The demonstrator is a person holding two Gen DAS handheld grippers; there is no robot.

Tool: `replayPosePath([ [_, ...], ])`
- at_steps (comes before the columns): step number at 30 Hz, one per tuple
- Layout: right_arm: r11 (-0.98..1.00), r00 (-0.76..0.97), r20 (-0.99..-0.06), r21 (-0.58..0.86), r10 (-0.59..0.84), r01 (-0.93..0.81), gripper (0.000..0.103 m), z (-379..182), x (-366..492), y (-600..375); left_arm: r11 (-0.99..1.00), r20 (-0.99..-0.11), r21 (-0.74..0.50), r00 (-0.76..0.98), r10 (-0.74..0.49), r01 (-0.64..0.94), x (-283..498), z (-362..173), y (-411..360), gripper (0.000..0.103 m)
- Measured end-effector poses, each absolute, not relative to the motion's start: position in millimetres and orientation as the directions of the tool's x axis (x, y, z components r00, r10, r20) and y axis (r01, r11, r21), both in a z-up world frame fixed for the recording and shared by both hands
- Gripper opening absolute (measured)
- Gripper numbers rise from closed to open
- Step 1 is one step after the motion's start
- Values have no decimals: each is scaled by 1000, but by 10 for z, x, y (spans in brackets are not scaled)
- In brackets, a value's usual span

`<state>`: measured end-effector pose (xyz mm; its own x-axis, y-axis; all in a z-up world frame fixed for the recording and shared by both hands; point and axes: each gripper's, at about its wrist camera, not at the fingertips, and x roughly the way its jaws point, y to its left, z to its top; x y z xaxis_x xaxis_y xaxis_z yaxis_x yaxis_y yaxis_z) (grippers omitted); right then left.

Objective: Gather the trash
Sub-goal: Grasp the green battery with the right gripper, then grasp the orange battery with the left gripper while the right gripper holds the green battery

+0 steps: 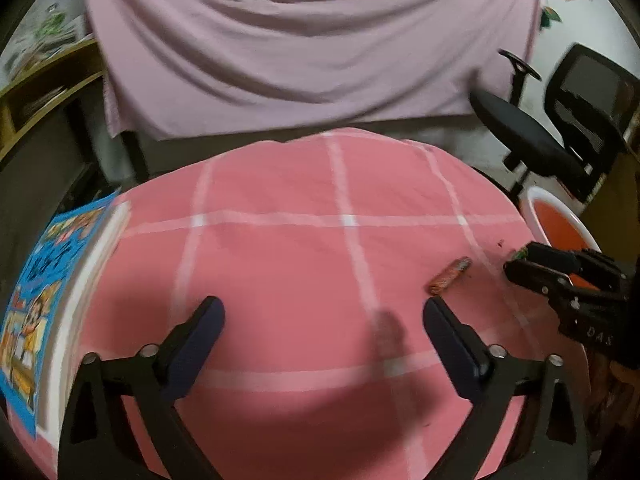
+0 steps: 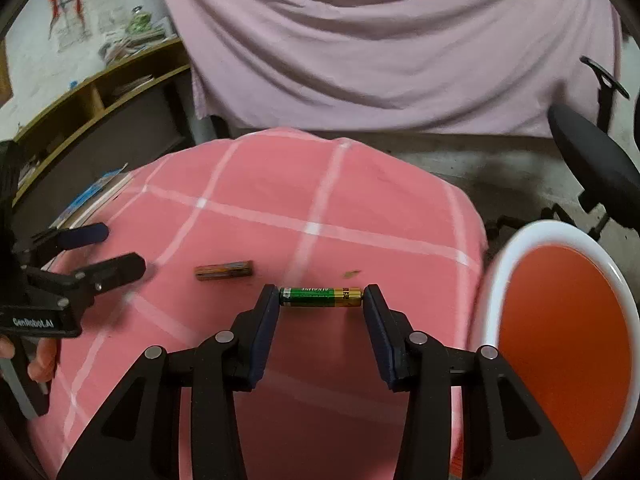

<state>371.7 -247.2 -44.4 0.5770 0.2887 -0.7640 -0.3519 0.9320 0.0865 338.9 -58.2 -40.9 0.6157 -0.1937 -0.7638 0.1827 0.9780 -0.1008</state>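
My right gripper [image 2: 321, 297] is shut on a green and gold battery [image 2: 320, 297], held end to end between its pads above the pink checked tablecloth [image 2: 360, 208]. It also shows in the left wrist view [image 1: 532, 266] at the right edge. A small orange-brown wrapper [image 2: 225, 270] lies on the cloth left of the battery, and shows in the left wrist view [image 1: 450, 275]. My left gripper [image 1: 322, 316] is open and empty above the cloth, and shows at the left of the right wrist view [image 2: 106, 250].
A white bin with an orange inside [image 2: 560, 320] stands off the table's right edge, also in the left wrist view [image 1: 560, 224]. A blue comic book [image 1: 52, 280] lies at the table's left. A black office chair [image 1: 560, 128] stands behind right. A pale purple sheet [image 1: 312, 40] hangs behind.
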Motion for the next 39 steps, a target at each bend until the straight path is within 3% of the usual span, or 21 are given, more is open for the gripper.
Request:
replayPosePath([
  [3, 937, 579, -765, 92, 282, -336, 41, -461, 3724, -2550, 964, -769, -101, 596, -233, 247, 3452, -429, -745, 81],
  [8, 938, 579, -762, 106, 290, -331, 41, -480, 3711, -2604, 929, -798, -63, 541, -266, 364, 3526, -512, -1002, 79],
  [13, 937, 580, -761, 106, 292, -332, 41, -485, 3702, -2621, 920, -798, -77, 530, -288, 384, 3611, -532, -1060, 69],
  [23, 934, 575, -756, 136, 314, -330, 42, -486, 3685, -2653, 891, -790, -72, 520, -325, 448, 3575, -533, -1240, 29],
  [35, 931, 580, -753, 121, 312, -344, 42, -510, 3661, -2639, 886, -790, -83, 513, -337, 456, 3507, -536, -1299, 7],
  [39, 929, 591, -742, 118, 317, -351, 41, -504, 3625, -2657, 897, -783, -81, 529, -326, 434, 3462, -523, -1321, 7],
])
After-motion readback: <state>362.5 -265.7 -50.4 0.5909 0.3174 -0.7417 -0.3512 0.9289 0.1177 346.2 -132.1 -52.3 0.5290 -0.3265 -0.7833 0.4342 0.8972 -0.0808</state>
